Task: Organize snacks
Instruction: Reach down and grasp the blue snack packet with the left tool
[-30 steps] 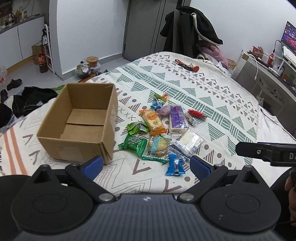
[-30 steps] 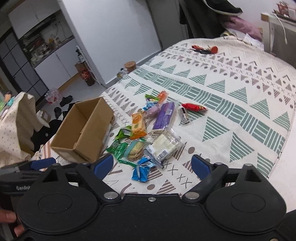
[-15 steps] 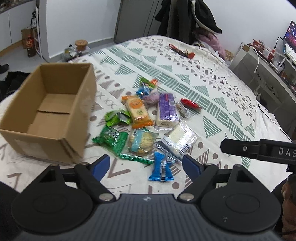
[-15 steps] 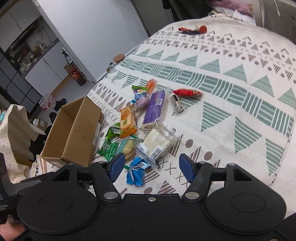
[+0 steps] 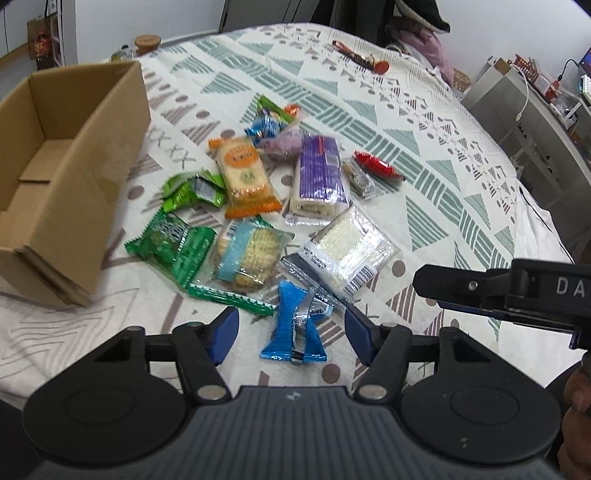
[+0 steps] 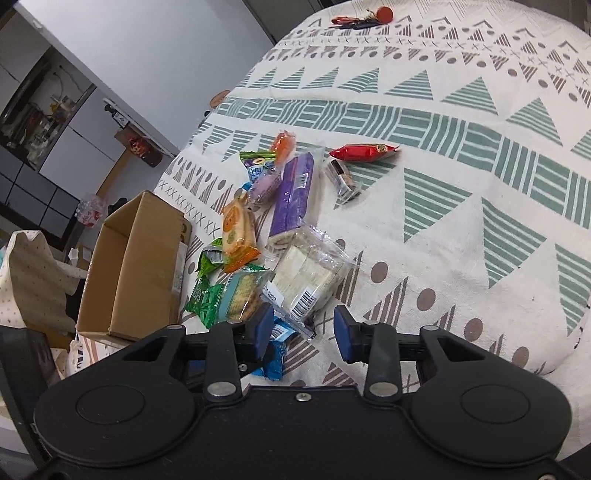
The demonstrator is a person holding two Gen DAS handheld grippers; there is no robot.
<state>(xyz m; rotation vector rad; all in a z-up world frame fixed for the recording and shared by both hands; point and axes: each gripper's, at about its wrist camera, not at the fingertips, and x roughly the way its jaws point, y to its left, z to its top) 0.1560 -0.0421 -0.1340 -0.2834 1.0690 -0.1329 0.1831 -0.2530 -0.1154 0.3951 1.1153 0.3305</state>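
Note:
Several snack packets lie in a pile on the patterned bedspread (image 5: 424, 122). An open, empty cardboard box (image 5: 55, 177) stands left of them; it also shows in the right wrist view (image 6: 129, 266). My left gripper (image 5: 291, 326) is open and empty, low over a blue packet (image 5: 295, 332). My right gripper (image 6: 303, 330) is open and empty, its jaws narrower, just in front of a clear packet of white wafers (image 6: 306, 273). Also in the pile: an orange cracker pack (image 5: 245, 173), a purple pack (image 5: 319, 173), a green pack (image 5: 171, 245) and a red candy (image 6: 364, 151).
The right gripper's side (image 5: 517, 291) shows at the right of the left wrist view. Keys with a red tag (image 6: 364, 17) lie at the far end of the bed. A desk (image 5: 535, 107) stands right of the bed. A spotted cloth bag (image 6: 33, 280) sits beside the box.
Both grippers have moved forward and down toward the snack pile. The right gripper's jaws have narrowed. The box has slid toward the left edge of the left wrist view.

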